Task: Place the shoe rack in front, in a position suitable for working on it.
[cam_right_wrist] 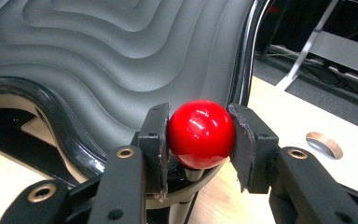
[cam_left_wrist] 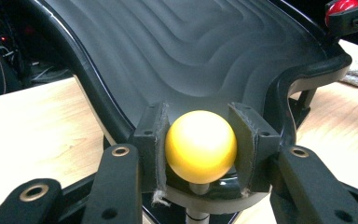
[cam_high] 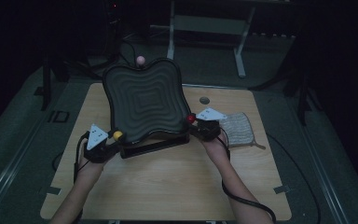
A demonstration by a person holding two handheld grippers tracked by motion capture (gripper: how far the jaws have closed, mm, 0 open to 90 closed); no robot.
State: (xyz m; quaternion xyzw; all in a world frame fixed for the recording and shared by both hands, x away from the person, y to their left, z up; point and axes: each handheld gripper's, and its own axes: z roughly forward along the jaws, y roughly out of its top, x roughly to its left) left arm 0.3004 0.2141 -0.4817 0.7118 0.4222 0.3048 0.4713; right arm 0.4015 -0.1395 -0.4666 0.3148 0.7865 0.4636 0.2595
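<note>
A dark ridged board (cam_high: 144, 100) with wavy concentric grooves stands tilted up on a black base (cam_high: 154, 145) in the middle of the wooden table (cam_high: 168, 186). It has ball knobs at its corners. My left gripper (cam_high: 114, 137) is shut on the yellow knob (cam_high: 117, 135) at the near left corner; its pads (cam_left_wrist: 156, 140) press both sides of the yellow knob (cam_left_wrist: 200, 145). My right gripper (cam_high: 193, 120) is shut on the red knob (cam_high: 190, 118) at the near right corner, with the red knob (cam_right_wrist: 200, 134) squeezed between its pads (cam_right_wrist: 240, 144). A pink knob (cam_high: 140, 59) tops the far edge.
A grey knitted cloth (cam_high: 237, 129) lies on the table right of my right gripper. A round hole (cam_high: 204, 100) sits in the tabletop behind it. Cables trail from both grippers. White table legs (cam_high: 240, 51) stand on the dark floor beyond.
</note>
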